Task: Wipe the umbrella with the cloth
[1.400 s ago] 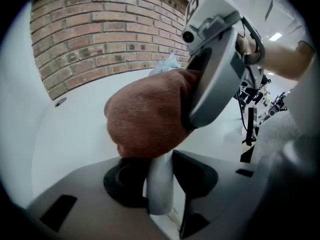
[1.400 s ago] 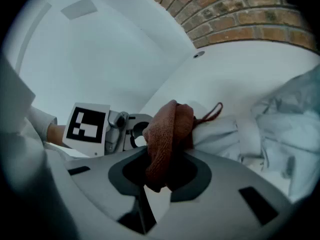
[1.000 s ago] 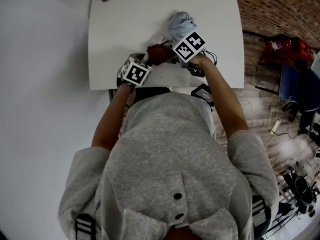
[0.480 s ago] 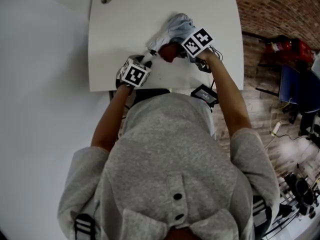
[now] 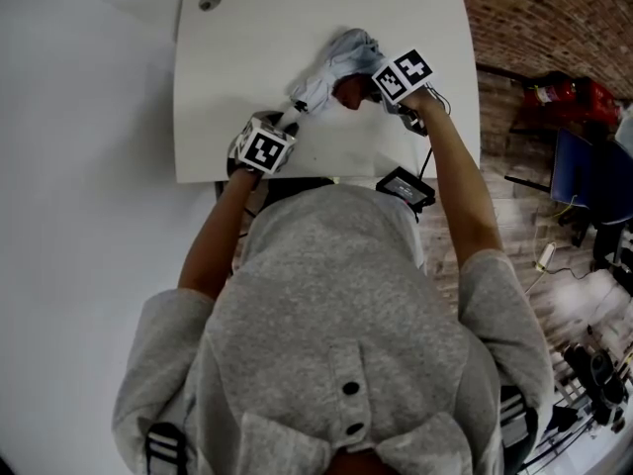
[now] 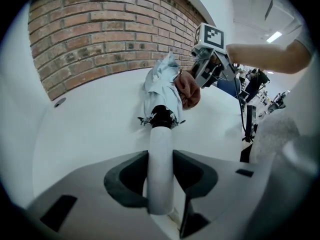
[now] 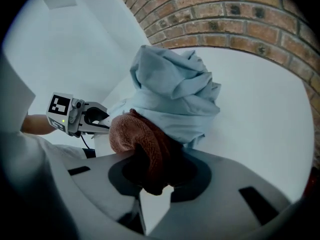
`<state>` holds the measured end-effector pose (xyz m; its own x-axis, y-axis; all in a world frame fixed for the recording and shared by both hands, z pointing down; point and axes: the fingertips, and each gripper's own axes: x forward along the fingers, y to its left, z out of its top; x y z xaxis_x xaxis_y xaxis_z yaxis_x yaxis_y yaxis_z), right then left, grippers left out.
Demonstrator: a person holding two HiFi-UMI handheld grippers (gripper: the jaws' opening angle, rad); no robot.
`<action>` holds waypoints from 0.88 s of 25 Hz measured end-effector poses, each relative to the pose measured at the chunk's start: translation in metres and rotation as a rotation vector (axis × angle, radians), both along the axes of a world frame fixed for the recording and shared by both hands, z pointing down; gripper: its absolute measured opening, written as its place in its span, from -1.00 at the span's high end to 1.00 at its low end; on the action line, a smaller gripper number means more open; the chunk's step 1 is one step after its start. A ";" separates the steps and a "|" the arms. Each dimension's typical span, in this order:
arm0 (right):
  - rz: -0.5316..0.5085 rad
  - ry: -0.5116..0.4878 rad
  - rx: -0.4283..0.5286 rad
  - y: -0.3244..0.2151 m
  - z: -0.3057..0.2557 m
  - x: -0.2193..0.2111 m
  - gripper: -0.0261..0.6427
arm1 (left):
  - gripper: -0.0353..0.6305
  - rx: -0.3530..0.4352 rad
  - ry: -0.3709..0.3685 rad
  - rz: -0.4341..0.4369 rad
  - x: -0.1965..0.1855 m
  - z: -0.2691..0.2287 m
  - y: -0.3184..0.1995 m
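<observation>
A folded pale blue umbrella (image 5: 336, 62) lies on the white table (image 5: 247, 57), its canopy bunched toward the far side. My left gripper (image 6: 161, 184) is shut on its white handle (image 6: 161, 164), near the table's front edge (image 5: 265, 146). My right gripper (image 7: 150, 176) is shut on a brown cloth (image 7: 142, 144), which presses against the canopy's near side (image 7: 170, 91). From the left gripper view the cloth (image 6: 189, 88) touches the canopy (image 6: 161, 86) at its right. From the head view the cloth (image 5: 348, 90) sits by the right gripper's marker cube (image 5: 404, 75).
A brick wall (image 6: 100, 29) stands behind the table. A round cable hole (image 5: 209, 1) is at the table's far left corner. A small black device (image 5: 404, 186) lies by the table's front edge. Chairs and red gear (image 5: 569, 97) stand on the floor at right.
My right gripper has slid the cloth up along the umbrella, from near the handle toward the bunched canopy. The left gripper keeps its hold on the handle, nearly still.
</observation>
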<state>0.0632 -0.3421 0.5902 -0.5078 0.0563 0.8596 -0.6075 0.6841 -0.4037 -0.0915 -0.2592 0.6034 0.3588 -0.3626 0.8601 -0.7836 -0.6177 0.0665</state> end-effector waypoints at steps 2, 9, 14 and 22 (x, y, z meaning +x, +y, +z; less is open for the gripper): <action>0.005 0.014 0.014 -0.002 0.000 0.004 0.65 | 0.42 -0.003 0.004 0.000 0.000 0.000 0.002; 0.061 0.071 0.087 -0.025 -0.006 0.027 0.65 | 0.42 0.006 -0.005 -0.009 -0.004 -0.006 -0.001; 0.111 0.146 0.201 -0.044 -0.005 0.048 0.65 | 0.42 0.001 0.005 -0.018 -0.002 0.001 0.002; 0.268 0.184 0.432 -0.079 -0.025 0.074 0.65 | 0.42 0.007 0.003 -0.027 -0.003 0.004 0.001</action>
<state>0.1376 -0.4212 0.5647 -0.2946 -0.4325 0.8522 -0.8175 0.5759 0.0097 -0.0940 -0.2580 0.6076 0.3509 -0.3782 0.8566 -0.8000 -0.5966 0.0644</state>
